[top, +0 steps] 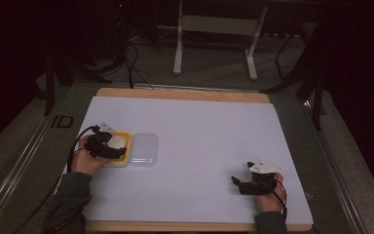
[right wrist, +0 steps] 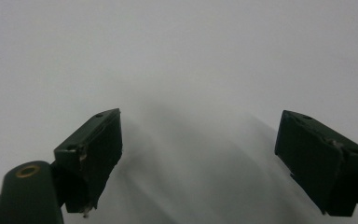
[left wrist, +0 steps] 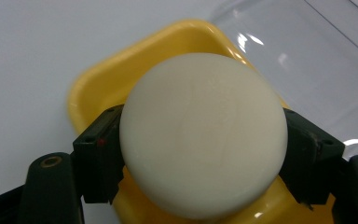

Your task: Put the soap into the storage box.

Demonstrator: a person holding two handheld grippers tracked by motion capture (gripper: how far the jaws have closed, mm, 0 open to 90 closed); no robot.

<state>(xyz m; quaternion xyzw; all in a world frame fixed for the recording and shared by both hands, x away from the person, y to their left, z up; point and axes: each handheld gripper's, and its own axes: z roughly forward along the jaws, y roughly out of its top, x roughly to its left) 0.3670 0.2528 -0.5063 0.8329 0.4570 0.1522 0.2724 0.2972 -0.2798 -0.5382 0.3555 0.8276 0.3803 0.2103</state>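
**Seating the white puck in the yellow tray**

Left tool [left wrist: 200, 154] clamps the puck [left wrist: 203, 140] over the tray [left wrist: 98, 84] (clear lid [top: 143, 148] just beside). Lower it level, centred, then release. Right tool [right wrist: 200, 163] rests apart on the surface [top: 199, 131].

Room is dimly lit, upper corners of the frame lost in black. A white sheet [top: 199, 146] is laid over a wooden board [top: 185, 93], centre of frame. Grey carpeted floor [top: 214, 68] is seen beyond, top centre. A white table frame [top: 214, 29] is stood at top centre. Black cables [top: 134, 58] are trailed at upper left; dark stand legs [top: 311, 83] are seen at upper right.
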